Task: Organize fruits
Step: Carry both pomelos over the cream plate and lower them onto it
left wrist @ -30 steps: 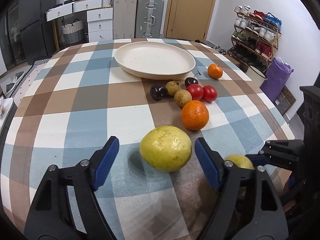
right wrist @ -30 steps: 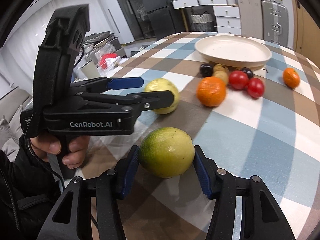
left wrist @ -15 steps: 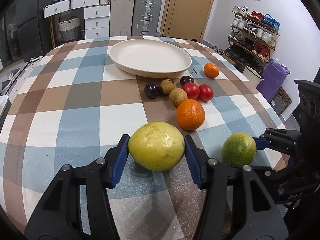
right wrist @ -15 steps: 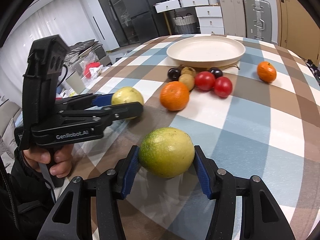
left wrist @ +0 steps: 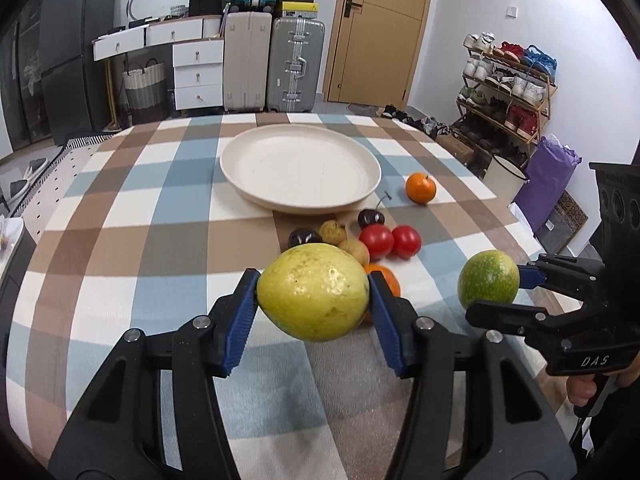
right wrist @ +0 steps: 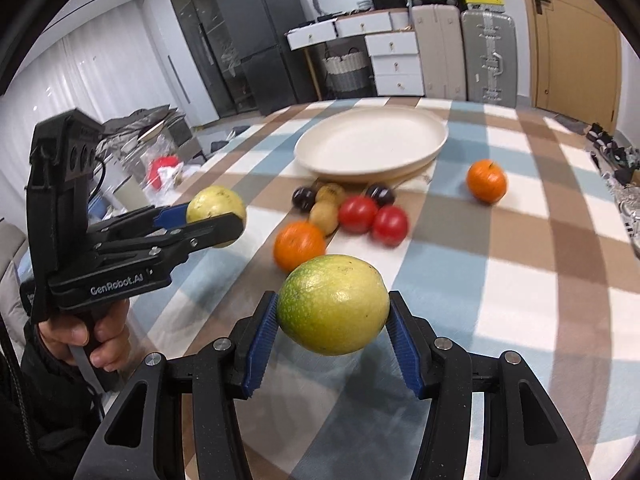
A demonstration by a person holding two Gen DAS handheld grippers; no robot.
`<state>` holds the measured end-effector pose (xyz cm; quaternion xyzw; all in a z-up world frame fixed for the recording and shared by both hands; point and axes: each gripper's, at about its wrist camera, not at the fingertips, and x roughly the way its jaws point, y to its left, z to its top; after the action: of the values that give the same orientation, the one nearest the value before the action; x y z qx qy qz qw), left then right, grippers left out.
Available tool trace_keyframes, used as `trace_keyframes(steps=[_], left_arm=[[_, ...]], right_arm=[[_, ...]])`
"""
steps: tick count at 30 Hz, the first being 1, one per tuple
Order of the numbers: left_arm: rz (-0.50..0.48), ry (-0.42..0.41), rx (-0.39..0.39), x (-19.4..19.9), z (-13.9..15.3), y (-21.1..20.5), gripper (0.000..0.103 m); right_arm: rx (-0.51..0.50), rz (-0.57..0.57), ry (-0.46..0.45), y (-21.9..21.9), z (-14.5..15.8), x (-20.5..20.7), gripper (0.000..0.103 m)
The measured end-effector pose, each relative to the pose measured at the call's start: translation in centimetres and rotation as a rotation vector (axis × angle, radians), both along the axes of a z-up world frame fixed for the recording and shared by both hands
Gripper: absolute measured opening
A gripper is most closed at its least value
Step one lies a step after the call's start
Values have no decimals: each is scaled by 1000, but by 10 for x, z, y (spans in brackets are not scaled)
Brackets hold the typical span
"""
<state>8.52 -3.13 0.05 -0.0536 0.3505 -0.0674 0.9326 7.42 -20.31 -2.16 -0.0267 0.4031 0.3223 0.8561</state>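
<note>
Directly ahead, a counter (left wrist: 120,208) draped in a blue, brown and white checked cloth fills both views. Toward its far edge, near the middle, sits a wide, shallow cream plate (left wrist: 300,168), with nothing on it. Two pairs of black tongs with blue pads are raised above the near edge. The left tongs (left wrist: 314,300) are closed on a large yellow fruit (left wrist: 313,292), pads pressed against its two sides, lifted off the cloth. The right tongs (right wrist: 334,320) grip a slightly smaller green-yellow fruit (right wrist: 333,304) the same way, also held in the air. Both fruits look firm, round and smooth-skinned, probably fairly heavy for their size, so the widest part seems the right place to squeeze; a hold nearer one end might let them slip out. On the cloth between the tongs and the plate lies a cluster of smaller fruit: a big orange (right wrist: 299,245), two red tomatoes (left wrist: 390,241) touching each other, two small brownish-yellow fruits (left wrist: 334,231) and two dark cherries or plums (left wrist: 304,237), the kind too small to tell. These likely bruise or roll easily. A small tangerine (left wrist: 421,188) rests apart, just beside the plate's right rim.
</note>
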Motion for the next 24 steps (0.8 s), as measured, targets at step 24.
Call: trace_keyframes(steps=[24], left_arm=[[25, -95, 27, 54, 38, 5, 52]], right_arm=[[35, -75, -103, 3, 62, 69, 55]])
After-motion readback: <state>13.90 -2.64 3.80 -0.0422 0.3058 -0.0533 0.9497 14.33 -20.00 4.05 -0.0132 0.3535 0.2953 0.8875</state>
